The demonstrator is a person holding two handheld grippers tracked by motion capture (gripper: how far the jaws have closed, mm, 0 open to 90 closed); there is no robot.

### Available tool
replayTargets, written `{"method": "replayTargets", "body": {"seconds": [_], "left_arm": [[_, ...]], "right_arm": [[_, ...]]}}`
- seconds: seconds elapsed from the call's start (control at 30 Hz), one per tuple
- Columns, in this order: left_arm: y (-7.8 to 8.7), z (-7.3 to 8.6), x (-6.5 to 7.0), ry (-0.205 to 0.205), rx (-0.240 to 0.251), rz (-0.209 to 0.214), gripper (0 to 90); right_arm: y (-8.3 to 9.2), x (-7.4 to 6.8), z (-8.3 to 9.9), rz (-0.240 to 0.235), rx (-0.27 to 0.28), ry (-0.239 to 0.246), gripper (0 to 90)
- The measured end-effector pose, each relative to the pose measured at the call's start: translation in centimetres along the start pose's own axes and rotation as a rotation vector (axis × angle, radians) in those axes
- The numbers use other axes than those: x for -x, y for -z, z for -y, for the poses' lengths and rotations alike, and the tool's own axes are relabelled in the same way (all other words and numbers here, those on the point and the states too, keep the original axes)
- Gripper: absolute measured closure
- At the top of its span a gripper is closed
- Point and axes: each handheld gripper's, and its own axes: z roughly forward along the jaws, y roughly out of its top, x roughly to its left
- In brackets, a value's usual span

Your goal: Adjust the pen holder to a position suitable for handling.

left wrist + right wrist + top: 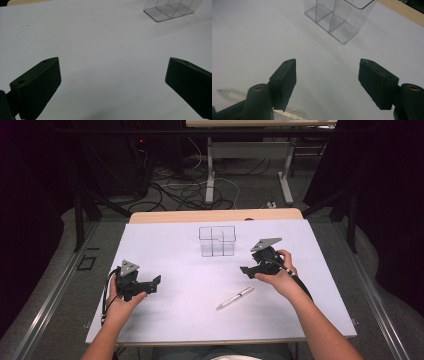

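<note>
Pen [235,298] lies flat before the organizer [217,240], free to be picked up; right gripper [246,269], beside it, gapes empty; left gripper [156,281] waits open, well off.

Left hand-held gripper [150,285] and right hand-held gripper [246,269] both agape

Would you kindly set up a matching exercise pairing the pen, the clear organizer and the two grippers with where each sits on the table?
Things:
1. pen
2. clear organizer
3. left gripper
4. right gripper

Places or states:
A. upright, far middle of the white sheet
B. lying flat, near the right hand
C. open, over bare sheet at left
D. open, just beyond the pen

Pairs: 1-B, 2-A, 3-C, 4-D
</note>
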Motion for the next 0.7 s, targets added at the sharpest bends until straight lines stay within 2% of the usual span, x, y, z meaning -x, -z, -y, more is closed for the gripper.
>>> {"method": "replayTargets", "body": {"seconds": [0.07, 0.1, 0.13, 0.27, 0.47, 0.53, 0.6, 0.7], "left_arm": [[0.1, 0.0, -0.1, 0.0, 0.002, 0.002, 0.2], [0.1, 0.0, 0.0, 0.003, 0.003, 0.002, 0.2], [0.1, 0.0, -0.1, 0.001, 0.003, 0.001, 0.2], [0.1, 0.0, -0.1, 0.005, 0.008, 0.002, 0.2], [0.2, 0.0, -0.1, 0.004, 0.007, 0.003, 0.2], [0.2, 0.0, -0.1, 0.005, 0.006, 0.003, 0.2], [0.2, 0.0, -0.1, 0.003, 0.007, 0.002, 0.2], [0.1, 0.0, 0.0, 0.003, 0.006, 0.003, 0.2]], "right_arm": [[-0.1, 0.0, 0.2, -0.01, -0.001, 0.031, 27.8], [-0.1, 0.0, 0.3, -0.011, -0.02, 0.033, 26.1], [-0.2, 0.1, 0.4, -0.011, -0.008, 0.037, 25.0], [-0.2, -0.1, 0.4, -0.017, -0.034, 0.058, 22.3], [-0.6, -0.6, 0.4, 0.01, -0.064, 0.152, 22.3], [-0.7, -0.9, 0.5, 0.004, -0.071, 0.169, 22.3], [-0.9, -1.3, 0.5, 0.009, -0.069, 0.226, 22.4], [-1.2, -1.9, 0.5, 0.017, -0.078, 0.275, 23.3]]}}
